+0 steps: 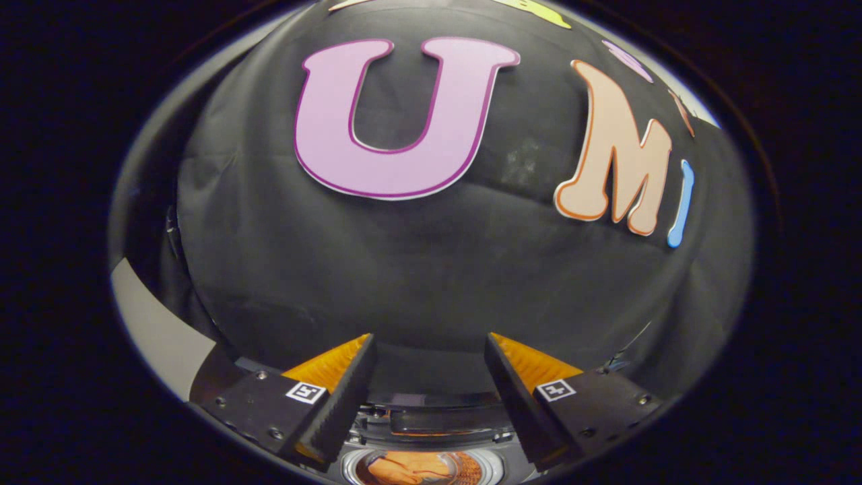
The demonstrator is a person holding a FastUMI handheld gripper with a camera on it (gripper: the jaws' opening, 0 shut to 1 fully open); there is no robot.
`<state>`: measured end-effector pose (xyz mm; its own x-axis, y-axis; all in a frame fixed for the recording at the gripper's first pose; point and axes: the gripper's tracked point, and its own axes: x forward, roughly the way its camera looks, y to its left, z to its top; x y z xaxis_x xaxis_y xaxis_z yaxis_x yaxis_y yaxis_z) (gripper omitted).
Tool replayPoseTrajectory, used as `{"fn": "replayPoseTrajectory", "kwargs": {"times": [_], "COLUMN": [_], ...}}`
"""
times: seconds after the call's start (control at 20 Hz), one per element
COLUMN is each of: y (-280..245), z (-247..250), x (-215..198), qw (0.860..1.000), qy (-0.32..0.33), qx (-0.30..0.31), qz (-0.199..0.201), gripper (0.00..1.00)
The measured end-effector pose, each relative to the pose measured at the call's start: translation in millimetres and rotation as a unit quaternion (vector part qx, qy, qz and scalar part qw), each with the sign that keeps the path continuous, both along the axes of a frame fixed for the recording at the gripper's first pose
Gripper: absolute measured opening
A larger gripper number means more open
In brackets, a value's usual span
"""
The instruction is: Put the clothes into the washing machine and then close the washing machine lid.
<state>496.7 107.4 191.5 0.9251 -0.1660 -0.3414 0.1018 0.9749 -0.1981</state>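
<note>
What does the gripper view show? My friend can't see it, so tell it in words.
The gripper is open, its two fingers spread apart with nothing between them, facing the booth's black cloth wall. Just below the fingers sits the washing machine's round opening with orange cloth inside.

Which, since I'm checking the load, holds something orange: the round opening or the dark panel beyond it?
The round opening, low between the open tool's fingers, shows orange inside; the dark panel just beyond it is flat and dark.
</note>
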Motion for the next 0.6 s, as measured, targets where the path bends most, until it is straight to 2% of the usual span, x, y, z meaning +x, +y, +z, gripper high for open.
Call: {"fn": "replayPoseTrajectory", "kwargs": {"times": [0.35, 0.6], "y": [3.4, 2.3], "z": [-19.0, -18.5], "x": [-0.2, -0.3], "qw": [0.997, 0.996], "qy": [0.029, 0.032], "qx": [0.074, 0.077], "qz": [0.006, 0.013], "gripper": [0.97, 0.97]}}
